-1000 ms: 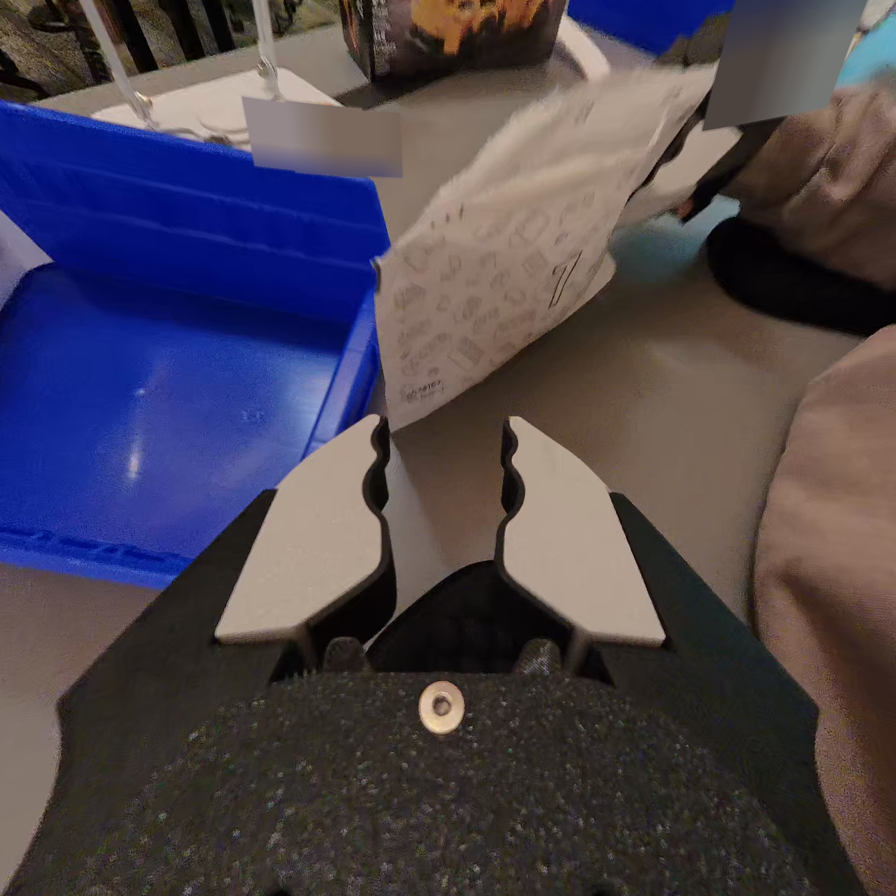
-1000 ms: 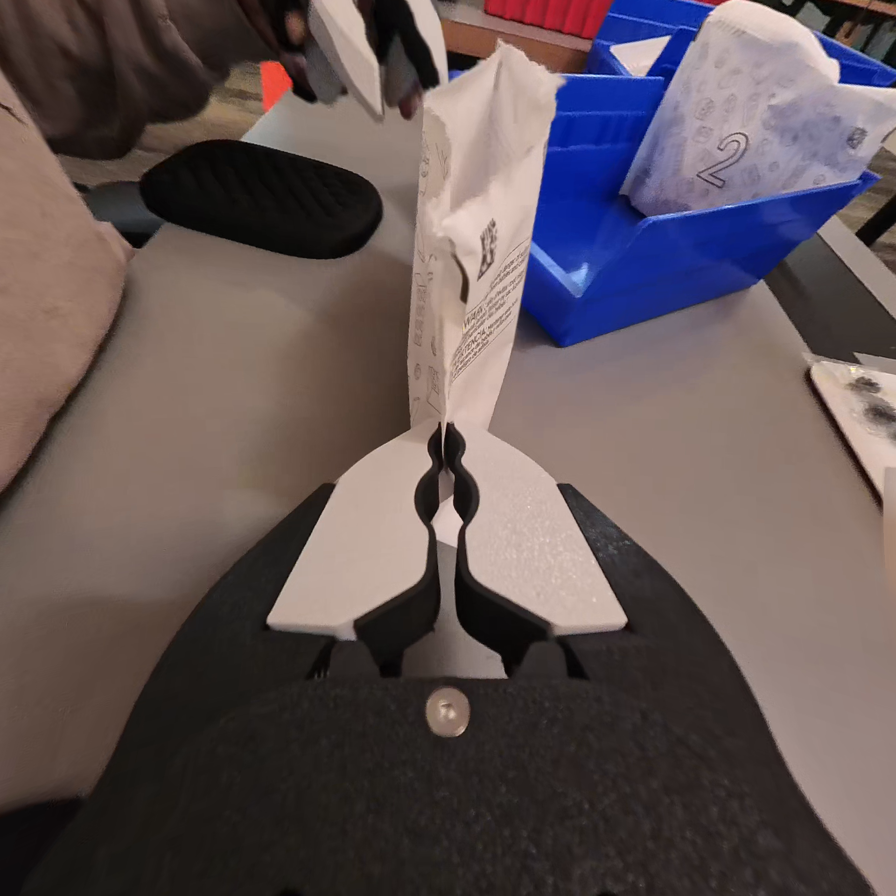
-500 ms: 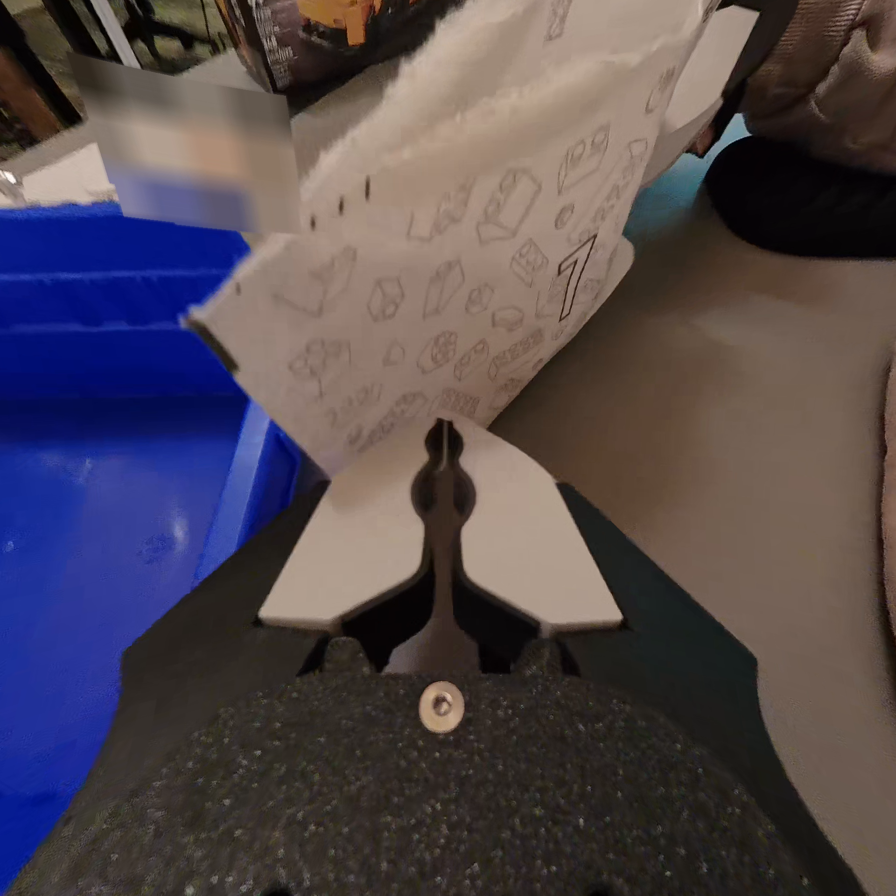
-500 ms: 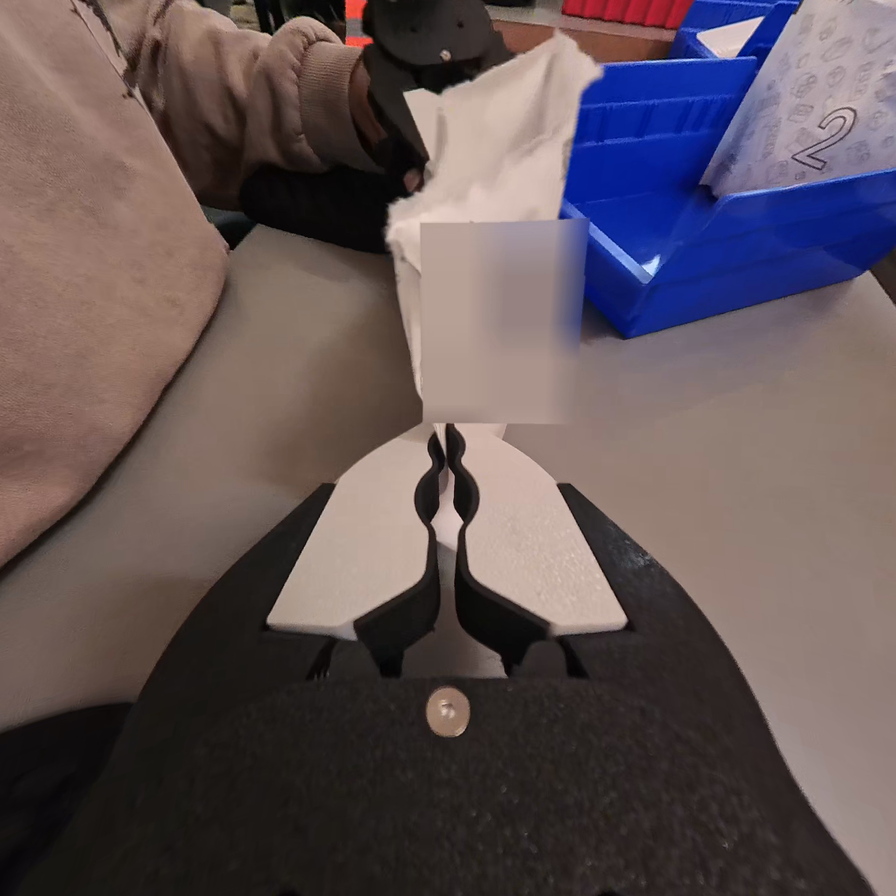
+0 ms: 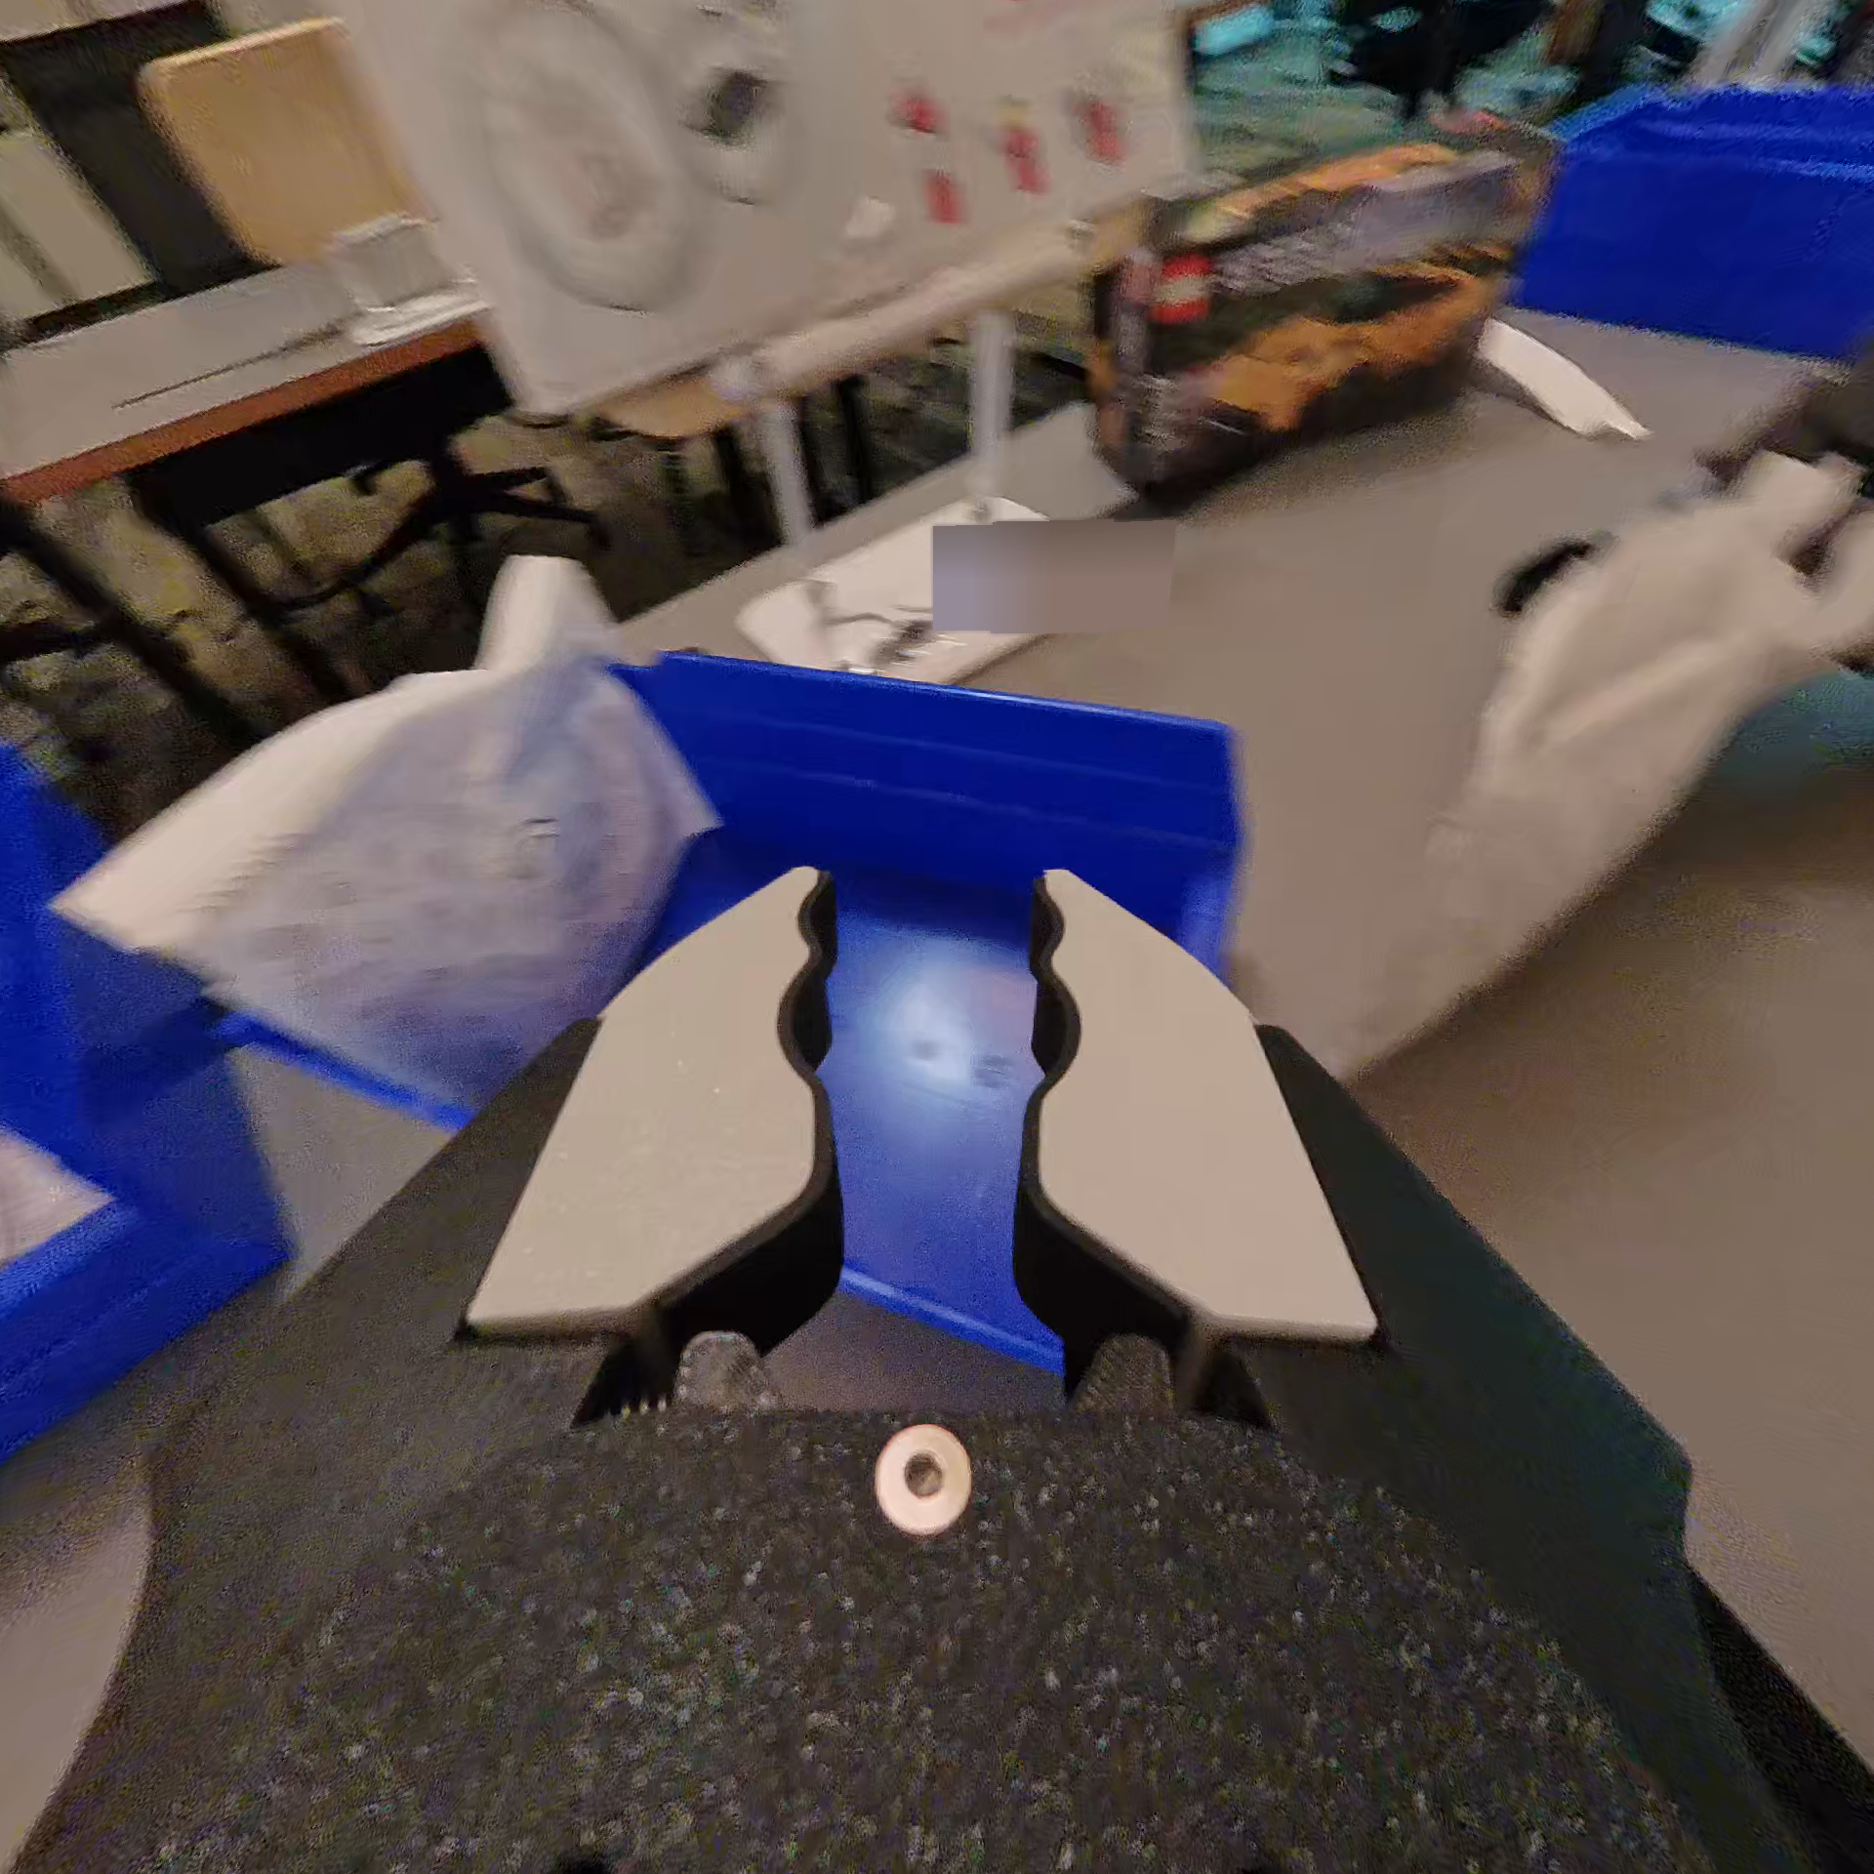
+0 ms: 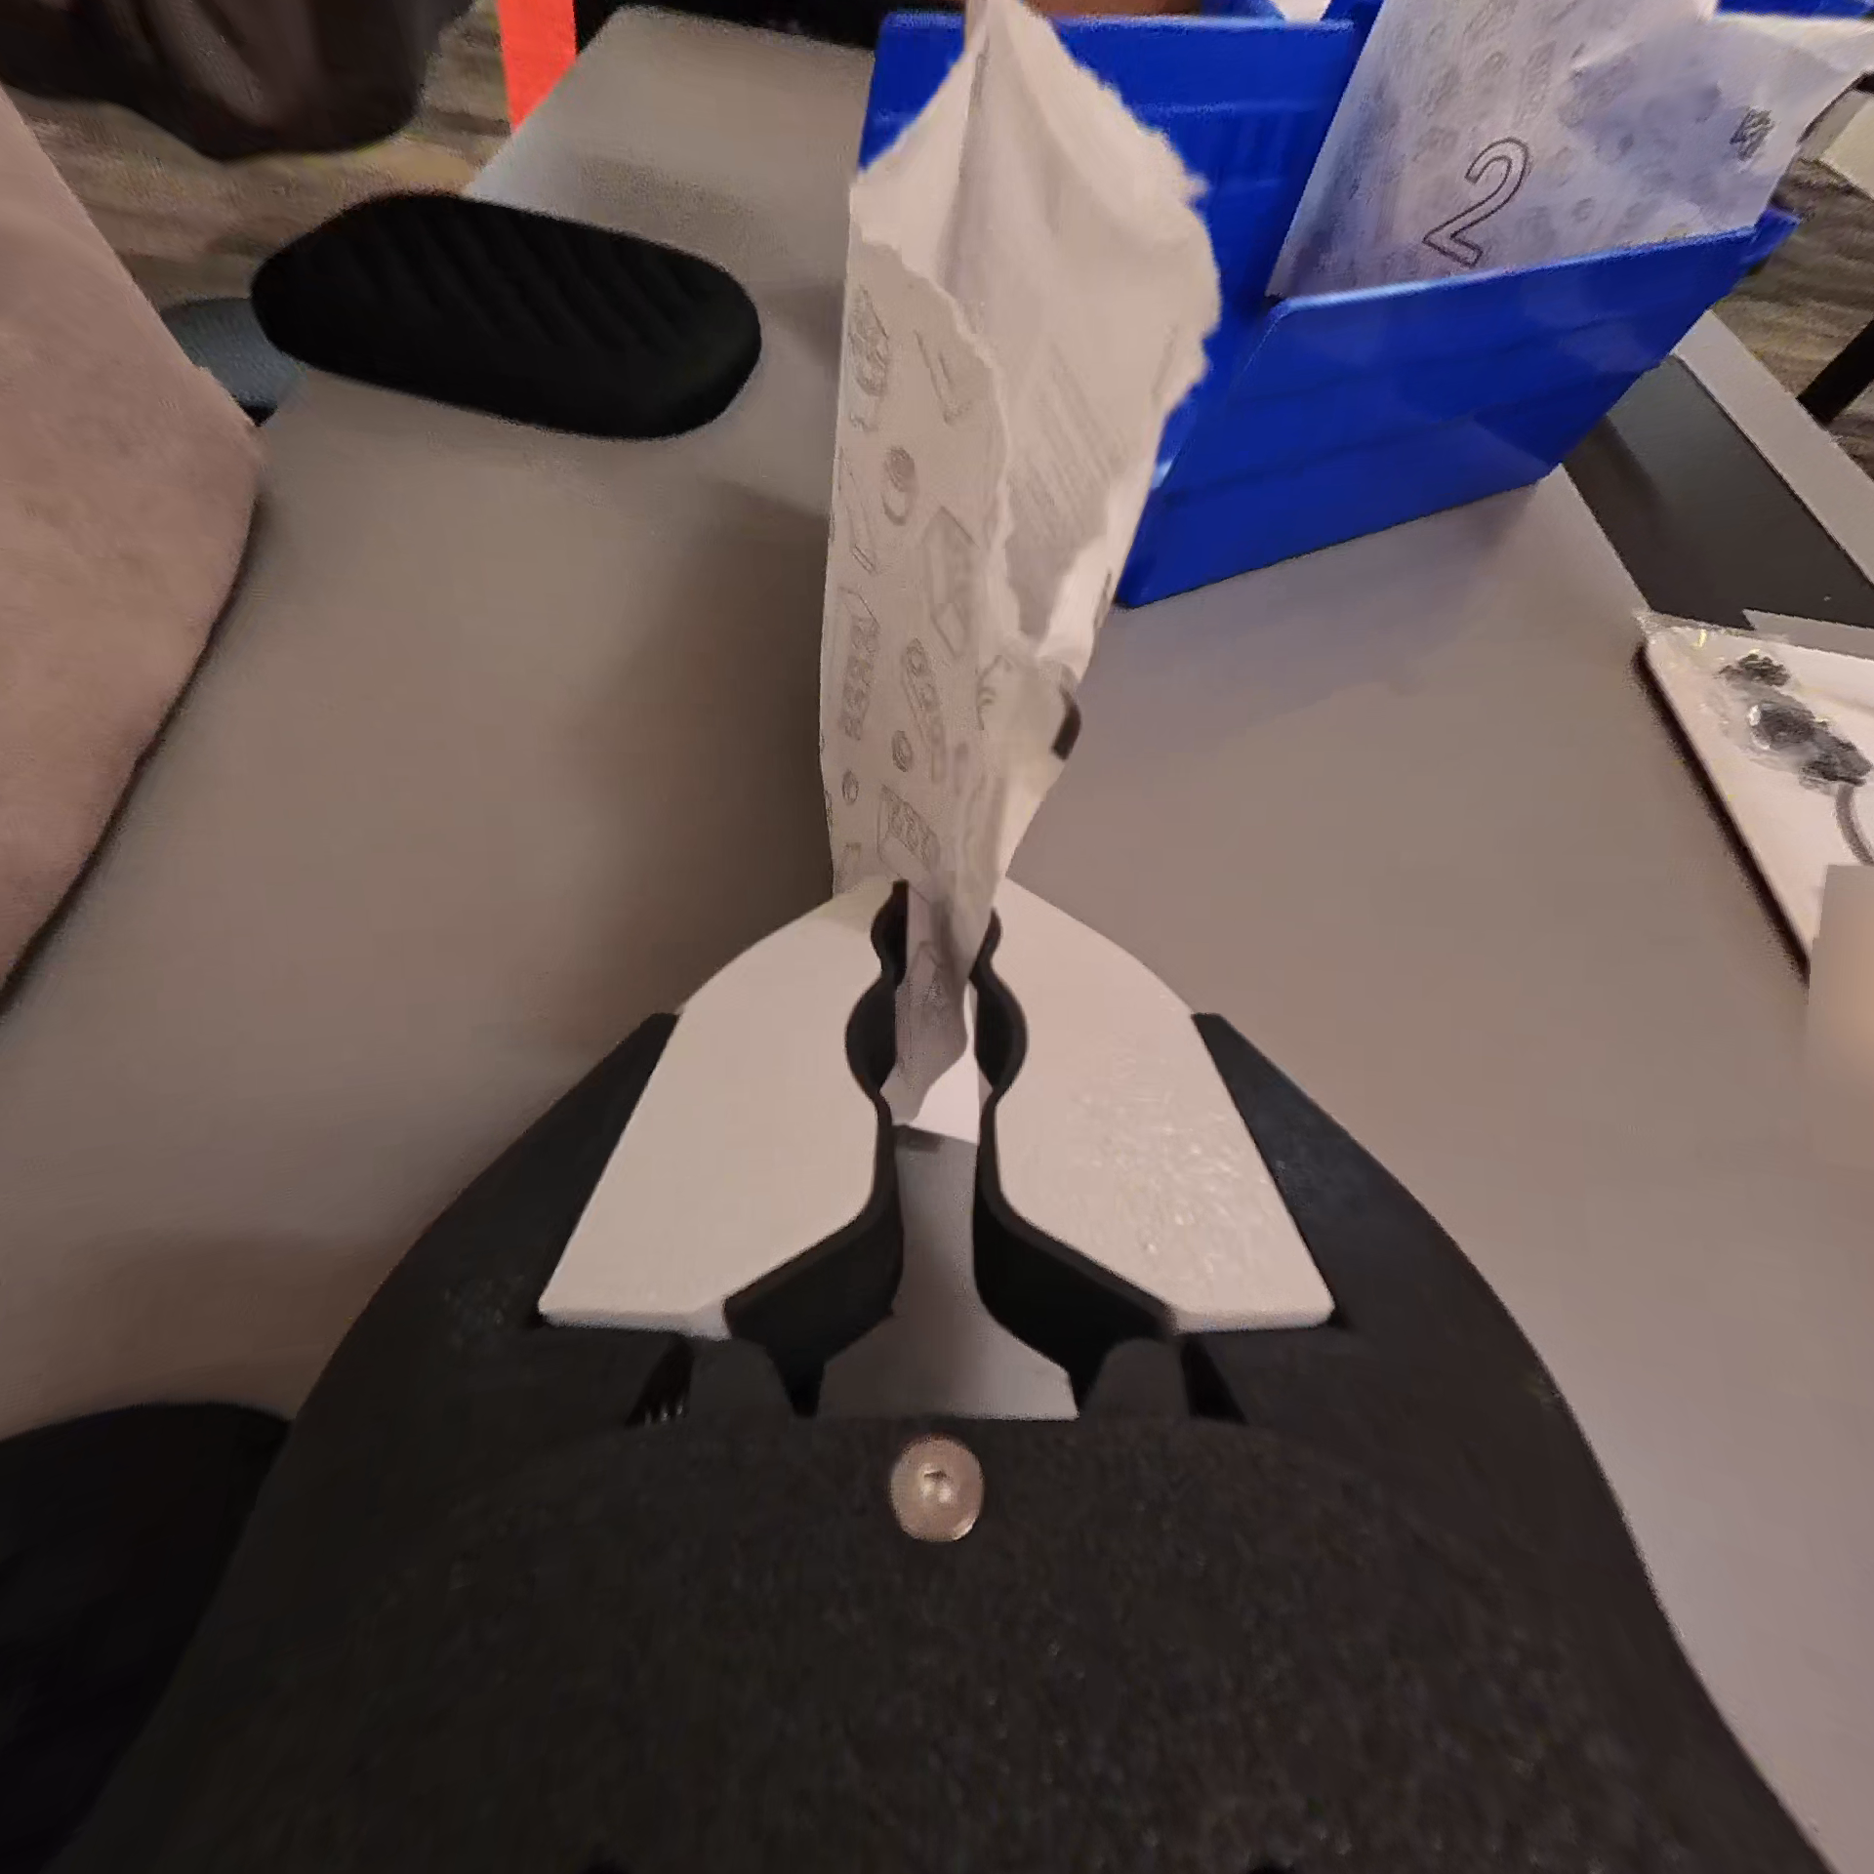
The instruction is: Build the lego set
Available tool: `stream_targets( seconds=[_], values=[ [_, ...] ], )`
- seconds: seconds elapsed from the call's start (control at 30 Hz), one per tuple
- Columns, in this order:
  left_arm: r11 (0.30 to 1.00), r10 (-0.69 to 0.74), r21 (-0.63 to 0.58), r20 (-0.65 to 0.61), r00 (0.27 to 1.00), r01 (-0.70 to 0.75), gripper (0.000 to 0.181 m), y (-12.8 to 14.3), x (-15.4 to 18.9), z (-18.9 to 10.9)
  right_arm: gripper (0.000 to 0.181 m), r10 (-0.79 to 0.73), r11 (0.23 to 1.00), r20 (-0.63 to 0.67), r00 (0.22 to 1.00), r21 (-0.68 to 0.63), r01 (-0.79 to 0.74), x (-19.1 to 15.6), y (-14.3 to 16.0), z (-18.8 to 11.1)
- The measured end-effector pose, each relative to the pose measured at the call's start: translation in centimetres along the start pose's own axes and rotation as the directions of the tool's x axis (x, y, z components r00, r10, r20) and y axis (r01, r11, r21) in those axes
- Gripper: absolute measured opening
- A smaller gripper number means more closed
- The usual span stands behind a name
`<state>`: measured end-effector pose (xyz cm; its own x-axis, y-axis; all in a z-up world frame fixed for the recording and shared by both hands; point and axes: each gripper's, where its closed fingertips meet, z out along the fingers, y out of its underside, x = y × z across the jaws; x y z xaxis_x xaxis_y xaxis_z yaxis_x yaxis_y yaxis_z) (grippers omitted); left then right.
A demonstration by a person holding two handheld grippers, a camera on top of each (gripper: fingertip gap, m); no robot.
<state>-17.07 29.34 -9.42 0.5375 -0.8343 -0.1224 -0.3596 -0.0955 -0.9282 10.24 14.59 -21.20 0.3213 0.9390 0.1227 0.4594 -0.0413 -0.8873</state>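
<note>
Two grippers: right gripper (image 6: 935,903) pinches torn paper bag (image 6: 974,487); left gripper (image 5: 928,892) wide over blue bin (image 5: 943,771).

Left gripper (image 5: 933,892) stood open and empty above a blue bin (image 5: 943,781); paper bag (image 5: 385,872) lay beside.

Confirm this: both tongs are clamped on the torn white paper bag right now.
Not quite. Only the right tongs are clamped on the torn white paper bag, as the right wrist view shows. The left wrist view shows the left tongs open and empty over a blue bin.
</note>
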Motion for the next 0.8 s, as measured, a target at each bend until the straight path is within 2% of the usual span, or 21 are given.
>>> stream_targets(
  seconds=[0.13, 0.2, 0.27, 0.33, 0.4, 0.47, 0.57, 0.67, 0.8],
  values=[
    [0.989, -0.145, -0.024, 0.120, 0.982, 0.149, 0.054, 0.8, -11.0, 1.7, 0.026, 0.034, 0.999, -0.008, 0.999, 0.039, -0.034, 0.1, -1.1, -0.3],
    [0.976, -0.187, -0.087, 0.158, 0.970, 0.202, 0.064, 2.7, -15.1, 3.3, 0.031, 0.043, 0.998, -0.015, 0.999, 0.041, -0.042, 0.1, -1.3, -0.4],
    [0.968, -0.189, -0.128, 0.189, 0.964, 0.215, 0.065, 4.4, -18.0, 4.8, 0.031, 0.045, 0.998, -0.026, 0.999, 0.044, -0.044, 0.1, -1.4, -0.6],
    [0.962, -0.224, -0.124, 0.157, 0.962, 0.244, 0.061, 4.9, -19.2, 6.2, 0.031, 0.056, 0.997, -0.032, 0.998, 0.054, -0.054, 0.0, -1.4, -0.8],
    [0.963, -0.214, -0.139, 0.134, 0.968, 0.232, 0.044, 5.1, -19.8, 7.2, 0.030, 0.067, 0.996, -0.040, 0.997, 0.061, -0.065, 0.1, -1.3, -0.9],
    [0.971, -0.136, -0.171, 0.166, 0.977, 0.165, 0.025, 5.1, -20.4, 7.5, 0.028, 0.076, 0.996, -0.047, 0.996, 0.060, -0.073, 0.3, -1.2, -1.0],
    [0.988, -0.087, -0.122, 0.097, 0.991, 0.098, 0.000, 3.0, -18.9, 7.2, 0.026, 0.084, 0.995, -0.054, 0.995, 0.062, -0.080, 0.5, -1.0, -1.0],
    [0.994, -0.072, -0.081, 0.080, 0.994, 0.078, 0.000, 0.8, -18.1, 6.5, 0.025, 0.093, 0.993, -0.050, 0.994, 0.071, -0.089, 0.5, -1.0, -0.8],
    [0.989, -0.147, 0.022, 0.069, 0.987, 0.146, 0.001, -3.3, -17.9, 4.8, 0.024, 0.093, 0.994, -0.044, 0.995, 0.066, -0.090, 0.4, -0.9, -0.7]
  ],
)
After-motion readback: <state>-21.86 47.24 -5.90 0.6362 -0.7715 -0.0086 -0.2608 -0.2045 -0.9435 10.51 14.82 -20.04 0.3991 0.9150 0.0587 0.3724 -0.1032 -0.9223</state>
